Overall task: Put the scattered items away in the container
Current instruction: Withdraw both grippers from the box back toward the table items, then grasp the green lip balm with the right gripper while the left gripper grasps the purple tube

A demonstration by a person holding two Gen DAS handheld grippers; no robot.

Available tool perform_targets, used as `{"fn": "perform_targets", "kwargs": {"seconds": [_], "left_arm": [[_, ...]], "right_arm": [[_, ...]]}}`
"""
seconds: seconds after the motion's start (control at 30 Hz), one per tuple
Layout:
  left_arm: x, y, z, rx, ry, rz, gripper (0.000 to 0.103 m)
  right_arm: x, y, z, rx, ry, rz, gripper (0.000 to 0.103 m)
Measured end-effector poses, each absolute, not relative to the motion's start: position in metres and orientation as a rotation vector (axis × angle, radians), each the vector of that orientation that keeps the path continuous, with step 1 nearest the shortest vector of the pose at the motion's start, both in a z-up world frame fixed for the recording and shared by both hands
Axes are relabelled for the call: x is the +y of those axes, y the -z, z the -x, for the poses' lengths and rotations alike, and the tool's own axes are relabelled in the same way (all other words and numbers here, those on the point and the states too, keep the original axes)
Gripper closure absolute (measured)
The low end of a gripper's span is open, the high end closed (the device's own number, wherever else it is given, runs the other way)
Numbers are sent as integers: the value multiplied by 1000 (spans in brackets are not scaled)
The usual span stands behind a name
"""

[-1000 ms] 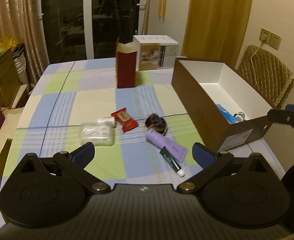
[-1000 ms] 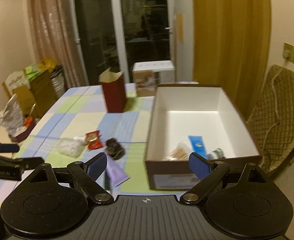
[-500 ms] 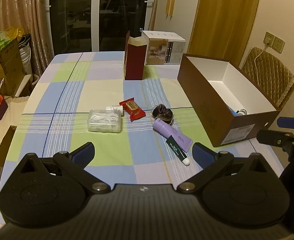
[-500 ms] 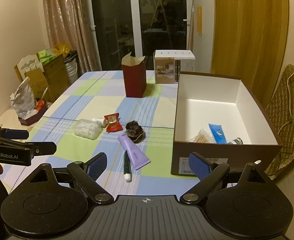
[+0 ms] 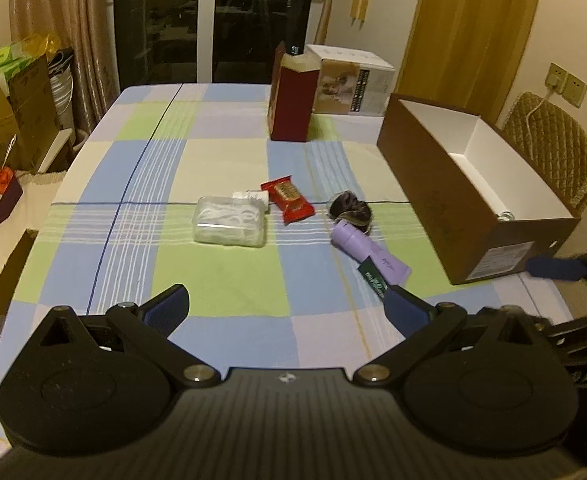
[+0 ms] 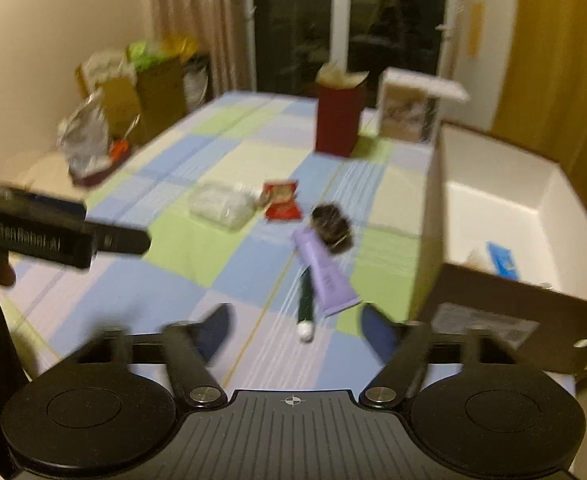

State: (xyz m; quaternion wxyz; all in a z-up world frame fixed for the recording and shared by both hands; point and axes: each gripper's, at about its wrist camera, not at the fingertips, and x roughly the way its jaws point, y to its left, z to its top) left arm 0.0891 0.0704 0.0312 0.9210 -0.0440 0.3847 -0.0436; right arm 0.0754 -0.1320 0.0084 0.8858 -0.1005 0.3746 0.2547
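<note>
Two grippers hang over the near edge of the checked table [image 5: 221, 152], both with fingers spread wide and nothing between them. The right gripper [image 6: 295, 330] is the nearer one to the pair lying closest: the purple tube [image 6: 323, 268] and the thin dark green tube [image 6: 305, 304] sit just ahead of it, at about twelve o'clock, almost centred in its gap. The right view is blurred, so contact cannot be judged. The purple tube's long axis runs from eleven o'clock, cap end far, to five o'clock, flat end near; the green tube lies almost parallel beside it, white cap toward the gripper.

From the left gripper [image 5: 287, 308] the same tubes lie at two o'clock. The open box [image 6: 505, 208], already holding a few things, stands at two o'clock from the right gripper, just beside the tubes. I judge the right side better placed to take one.
</note>
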Motion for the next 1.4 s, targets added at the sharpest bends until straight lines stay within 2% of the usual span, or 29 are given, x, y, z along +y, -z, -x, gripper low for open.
{"fn": "perform_targets", "kwargs": {"seconds": [0.1,0.13,0.17,0.33,0.43,0.8,0.87,0.93,0.97,1.4], "left_arm": [[72,-17,-102,815,84,98,1],[71,-13,-107,828,84,93,1],[69,-9,-112,829,90,90,1],[61,10,-137,824,117,79,1],[59,23,-150,832,118,93,1],[50,50,-180,853,152,100,2],[49,53,-182,860,158,107,2],[48,55,-184,863,167,108,2],[47,55,-185,862,171,107,2],[13,62,-216,838,259,134,6]], "right_arm": [[-121,15,-84,804,-549,233,36],[-118,23,-88,812,-555,237,46],[-116,29,-92,820,-558,241,50],[-113,55,-110,829,-548,250,50],[-113,67,-119,838,-542,257,62],[-112,84,-139,854,-514,247,63],[-111,85,-139,854,-515,252,76],[-110,85,-138,851,-513,258,76],[-110,85,-138,849,-508,261,86],[-133,74,-124,892,-402,252,86]]}}
